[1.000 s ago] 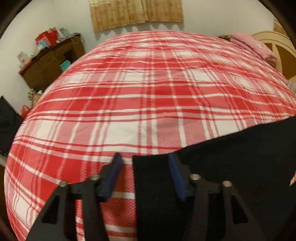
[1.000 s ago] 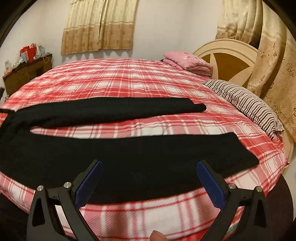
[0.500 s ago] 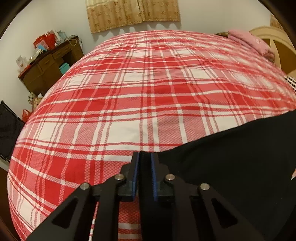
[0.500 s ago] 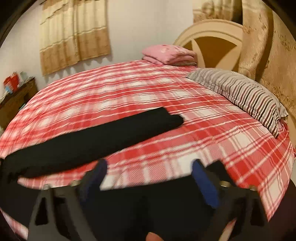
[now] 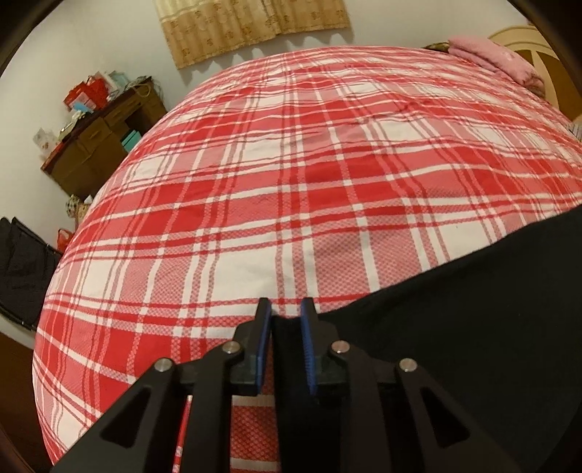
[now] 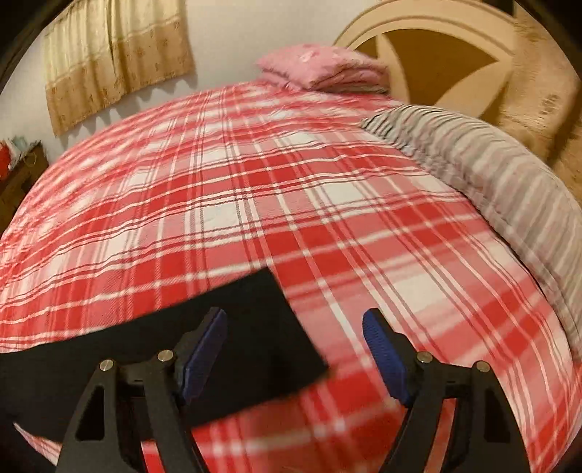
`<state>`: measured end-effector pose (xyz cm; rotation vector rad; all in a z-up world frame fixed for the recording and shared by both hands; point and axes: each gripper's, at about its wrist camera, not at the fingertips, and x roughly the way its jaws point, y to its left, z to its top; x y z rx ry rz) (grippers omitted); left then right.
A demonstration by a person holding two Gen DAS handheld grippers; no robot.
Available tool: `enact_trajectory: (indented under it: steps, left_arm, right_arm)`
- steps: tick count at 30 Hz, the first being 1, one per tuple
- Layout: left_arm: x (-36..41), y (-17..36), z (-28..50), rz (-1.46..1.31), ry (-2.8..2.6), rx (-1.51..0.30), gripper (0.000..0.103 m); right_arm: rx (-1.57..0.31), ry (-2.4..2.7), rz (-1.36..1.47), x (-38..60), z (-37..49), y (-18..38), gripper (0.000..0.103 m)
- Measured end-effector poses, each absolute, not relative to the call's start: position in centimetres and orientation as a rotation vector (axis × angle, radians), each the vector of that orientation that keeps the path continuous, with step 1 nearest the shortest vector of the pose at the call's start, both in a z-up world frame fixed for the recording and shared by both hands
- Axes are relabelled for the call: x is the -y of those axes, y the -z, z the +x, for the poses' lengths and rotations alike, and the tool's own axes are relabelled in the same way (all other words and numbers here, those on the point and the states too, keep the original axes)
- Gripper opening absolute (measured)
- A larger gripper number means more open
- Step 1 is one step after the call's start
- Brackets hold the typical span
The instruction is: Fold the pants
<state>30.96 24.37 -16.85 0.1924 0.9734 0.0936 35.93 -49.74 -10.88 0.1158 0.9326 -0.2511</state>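
Across the near edge of a red-and-white plaid bedspread (image 5: 291, 189) lie the black pants (image 5: 473, 327): in the left wrist view the dark cloth fills the frame from 3 to 6 o'clock, while in the right wrist view one leg end (image 6: 276, 327) stretches from 8 o'clock toward the centre, its square hem flat on the plaid. The left gripper (image 5: 285, 324) has a corner of the pants between its blue pads, the jaws nearly together and easing open a little, with cloth still between them. The right gripper (image 6: 294, 338) hangs over the leg end with its jaws wide apart, one pad above the cloth, the other above bare plaid. Farther out sit a striped pillow (image 6: 509, 189) at 2 o'clock, a folded pink blanket (image 6: 320, 65) at 12, a beige curtain (image 5: 251, 25), and a cluttered wooden dresser (image 5: 98, 145) at 10 o'clock.
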Motion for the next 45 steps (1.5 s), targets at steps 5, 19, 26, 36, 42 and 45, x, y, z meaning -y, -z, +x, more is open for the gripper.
enact_trajectory:
  steps: [5,19,26,36,42,45]
  left_arm:
    - [-25.6,16.9,31.0,0.119,-0.040,-0.970,0.018]
    - [-26.7,13.7,29.2,-0.003,0.011,-0.856,0.009]
    - [-28.0,10.7,25.7,-0.136,0.078,-0.742,0.009]
    - [-28.9,9.2,16.6,-0.305,0.218,-0.563,0.009]
    - [-29.4,12.5,12.9,-0.352,0.223,-0.603,0.009]
    - [-30.2,14.0,12.1,-0.384,0.204,-0.626,0.009]
  right_arm:
    - [-1.057,0.188,0.155,51.3,41.1,14.3,0.079]
    - [-0.924,0.031,0.105,48.3,39.0,10.7,0.005]
    - [-0.645,-0.037,0.129,48.6,31.4,3.2,0.005]
    - [-0.426,-0.114,0.242,52.2,16.9,2.5,0.005]
    - [-0.491,-0.102,0.324,54.5,11.2,7.8,0.005]
    - [-0.502,-0.102,0.364,55.2,9.1,9.5,0.005]
